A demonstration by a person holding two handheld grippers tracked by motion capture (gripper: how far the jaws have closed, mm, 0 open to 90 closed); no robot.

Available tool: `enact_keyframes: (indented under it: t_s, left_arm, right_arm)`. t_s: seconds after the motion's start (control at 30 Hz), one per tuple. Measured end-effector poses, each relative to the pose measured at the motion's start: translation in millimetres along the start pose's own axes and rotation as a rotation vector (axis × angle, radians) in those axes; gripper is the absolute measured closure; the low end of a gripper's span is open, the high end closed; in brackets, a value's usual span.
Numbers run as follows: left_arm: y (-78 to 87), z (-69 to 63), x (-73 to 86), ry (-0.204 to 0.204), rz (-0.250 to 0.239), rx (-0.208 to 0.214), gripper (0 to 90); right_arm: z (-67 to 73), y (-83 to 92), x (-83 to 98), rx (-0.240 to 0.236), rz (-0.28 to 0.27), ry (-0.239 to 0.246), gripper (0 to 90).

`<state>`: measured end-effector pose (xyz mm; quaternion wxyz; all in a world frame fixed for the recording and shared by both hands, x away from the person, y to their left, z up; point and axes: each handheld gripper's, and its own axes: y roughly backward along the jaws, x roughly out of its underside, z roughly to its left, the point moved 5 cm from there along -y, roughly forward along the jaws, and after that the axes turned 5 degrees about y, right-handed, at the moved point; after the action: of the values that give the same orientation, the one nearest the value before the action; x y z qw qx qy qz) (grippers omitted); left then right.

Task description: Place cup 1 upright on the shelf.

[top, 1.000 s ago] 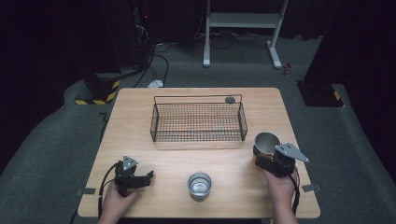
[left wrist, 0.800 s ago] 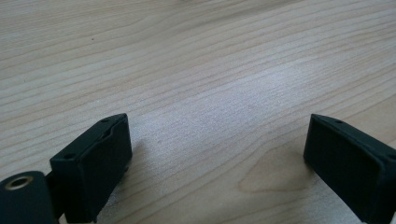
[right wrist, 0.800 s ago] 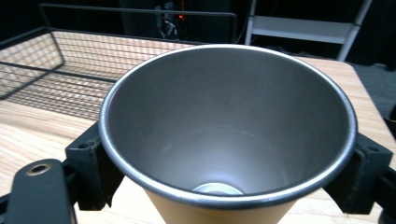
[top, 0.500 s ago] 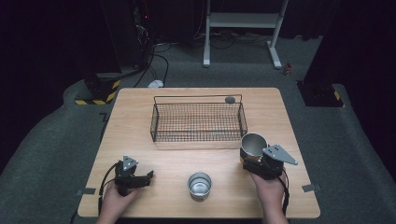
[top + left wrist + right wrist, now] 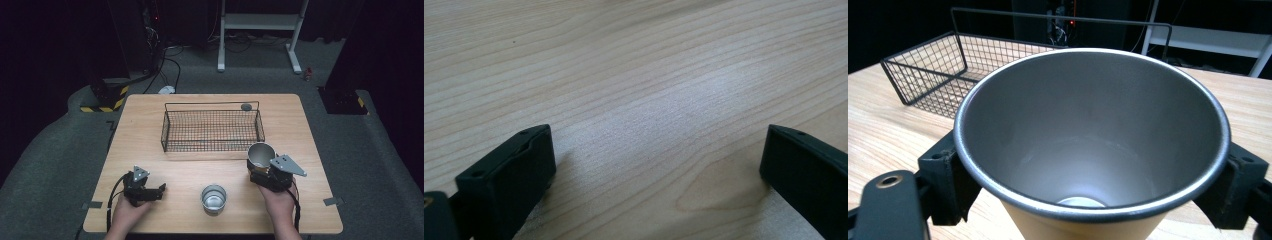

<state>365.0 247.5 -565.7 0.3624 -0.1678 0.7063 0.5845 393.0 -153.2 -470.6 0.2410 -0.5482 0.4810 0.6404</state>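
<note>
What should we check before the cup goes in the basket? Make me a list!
1. Cup gripped: ok, the right gripper has a jaw pressed on each side.
2. Cup empty inside: ok, bare metal down to the bottom.
3. Wire basket has room: ok, no cups inside it.
4. Way to the basket: ok, bare table between the cup and the basket's near wall.
5. Left gripper out of the way: ok, jaws just opened, nothing between them.
6. Second cup standing safe: ok, upright, apart from both grippers.
</note>
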Motion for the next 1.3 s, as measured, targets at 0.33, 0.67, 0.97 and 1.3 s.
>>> enact_keyframes:
  t_s: [0.33, 0.67, 0.97, 1.3]
  left_arm:
    - [-0.1, 0.1, 0.3, -0.006, 0.001, 0.009, 0.8]
    - [0.2, 1.3, 0.1, -0.024, 0.004, 0.017, 0.7]
    - [-1.0, 0.5, -0.5, -0.014, 0.003, 0.021, 0.4]
    - [-1.3, 0.7, -0.9, -0.018, 0.003, 0.023, 0.5]
  right_arm:
    - [4.4, -3.2, -18.2, 0.011, -0.010, -0.010, 13.6]
    - [5.8, -10.9, -33.6, 0.022, -0.005, -0.025, 13.7]
    - [6.3, -21.3, -39.8, 0.037, 0.008, -0.029, 13.6]
    - [3.0, -29.8, -52.7, 0.060, 0.008, -0.037, 13.6]
